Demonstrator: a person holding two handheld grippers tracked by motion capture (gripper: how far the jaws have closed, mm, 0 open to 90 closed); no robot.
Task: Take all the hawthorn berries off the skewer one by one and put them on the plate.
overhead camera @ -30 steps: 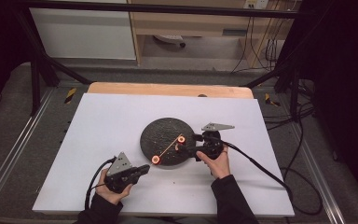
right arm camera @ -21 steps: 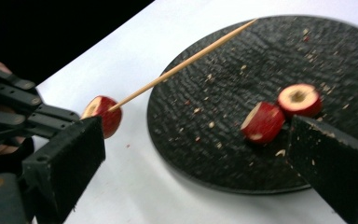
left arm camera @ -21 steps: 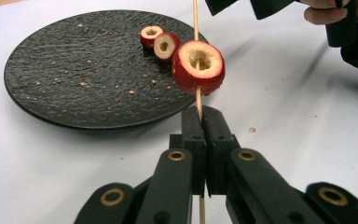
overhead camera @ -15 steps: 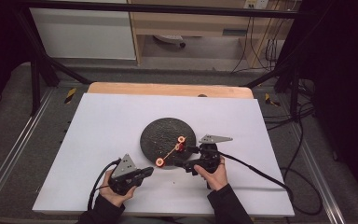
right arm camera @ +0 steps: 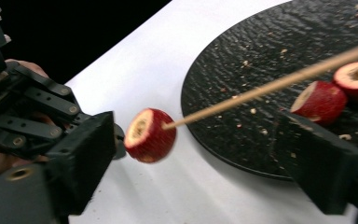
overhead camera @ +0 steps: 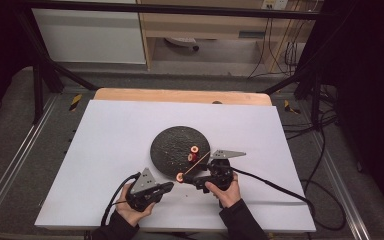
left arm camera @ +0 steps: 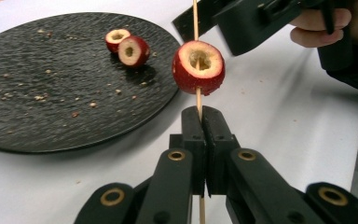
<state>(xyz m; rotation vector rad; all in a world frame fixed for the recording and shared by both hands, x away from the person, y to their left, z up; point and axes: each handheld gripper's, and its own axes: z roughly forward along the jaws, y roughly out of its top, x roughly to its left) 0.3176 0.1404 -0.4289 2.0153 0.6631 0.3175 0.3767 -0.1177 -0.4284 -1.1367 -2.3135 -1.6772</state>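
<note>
A thin wooden skewer runs through a cored red fruit. My left gripper is shut on the skewer just below that fruit. In the high view the left gripper sits at the table's front with the fruit at its tip. My right gripper is open. Its jaws have just been closing, with the skewer and the fruit between them, untouched. Two more cored red fruits lie on the black plate.
Crumbs are scattered over the black plate, which sits mid-table on a white sheet. A wooden strip runs along the table's far edge. Cables trail from both grippers toward the front and right.
The right gripper has come toward the front edge and now straddles the skewer. The left gripper has shifted right with the skewer and its fruit.
</note>
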